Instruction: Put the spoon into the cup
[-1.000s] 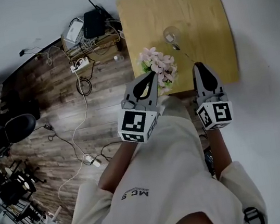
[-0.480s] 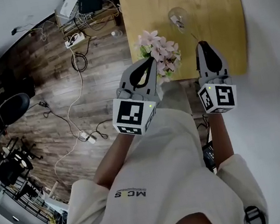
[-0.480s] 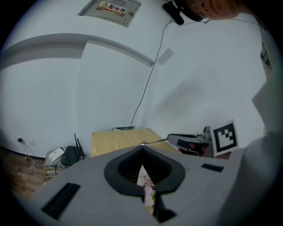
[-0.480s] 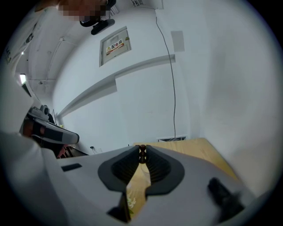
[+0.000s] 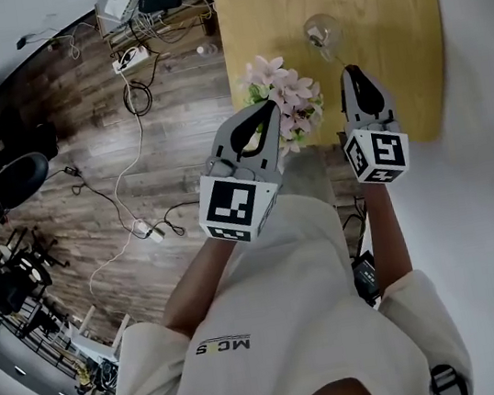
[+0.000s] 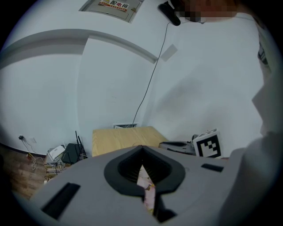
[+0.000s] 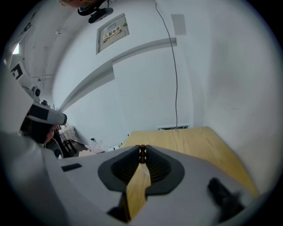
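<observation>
right gripper (image 5: 350,75) was clenched on the spoon (image 7: 142,154) by its thin handle tip, just near of the glass cup (image 5: 323,29) on the worktop (image 5: 394,38). the spoon seemed light, stiff and slippery, the cup fragile. left gripper (image 5: 266,114) was closed and empty.

On the wall sign (image 7: 111,32) (image 6: 114,3), high up in both gripper views, red characters, seemingly 配电箱 though small. Across the shirt (image 5: 222,345), upside down in the head view, "MCS". On the cubes of left gripper (image 5: 263,107) and right gripper (image 5: 350,71), black-and-white square code markers.
</observation>
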A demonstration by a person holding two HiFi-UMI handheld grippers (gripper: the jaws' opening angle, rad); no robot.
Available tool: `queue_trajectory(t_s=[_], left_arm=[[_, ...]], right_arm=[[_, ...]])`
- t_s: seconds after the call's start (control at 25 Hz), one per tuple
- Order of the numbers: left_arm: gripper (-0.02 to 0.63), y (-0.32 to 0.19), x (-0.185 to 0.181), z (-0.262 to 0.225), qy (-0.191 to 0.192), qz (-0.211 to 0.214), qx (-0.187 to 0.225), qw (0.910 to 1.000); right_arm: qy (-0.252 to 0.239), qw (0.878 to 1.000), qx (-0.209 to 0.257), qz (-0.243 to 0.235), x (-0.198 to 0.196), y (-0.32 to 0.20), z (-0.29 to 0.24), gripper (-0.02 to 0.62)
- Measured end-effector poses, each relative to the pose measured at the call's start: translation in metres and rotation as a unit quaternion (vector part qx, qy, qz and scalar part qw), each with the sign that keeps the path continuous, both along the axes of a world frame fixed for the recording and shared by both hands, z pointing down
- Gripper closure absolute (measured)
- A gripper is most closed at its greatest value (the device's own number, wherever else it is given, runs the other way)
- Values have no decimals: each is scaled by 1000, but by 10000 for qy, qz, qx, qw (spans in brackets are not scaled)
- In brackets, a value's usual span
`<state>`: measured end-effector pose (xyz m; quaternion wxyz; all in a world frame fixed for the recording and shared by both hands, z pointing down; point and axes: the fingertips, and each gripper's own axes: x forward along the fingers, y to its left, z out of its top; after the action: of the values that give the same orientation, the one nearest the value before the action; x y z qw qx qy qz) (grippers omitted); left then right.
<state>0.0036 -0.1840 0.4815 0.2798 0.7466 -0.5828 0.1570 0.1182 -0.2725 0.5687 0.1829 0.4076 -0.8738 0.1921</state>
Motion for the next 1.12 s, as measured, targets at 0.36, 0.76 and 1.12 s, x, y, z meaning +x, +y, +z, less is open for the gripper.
queue_trajectory(t_s=[0.36,0.76,1.12], left_arm=[[595,-3,-6,7,-34,-63,-61,10000],[595,0,-5,11,-73,-36,-127,9999],[595,7,-3,6,-94,-30,-104,9999]], right_arm=[[-1,9996,-280,-16,-10,-11,31,535],[188,9985,-503,-84,-23,-18,56,535],[196,9976,-630,-210,-31,-12,56,534]])
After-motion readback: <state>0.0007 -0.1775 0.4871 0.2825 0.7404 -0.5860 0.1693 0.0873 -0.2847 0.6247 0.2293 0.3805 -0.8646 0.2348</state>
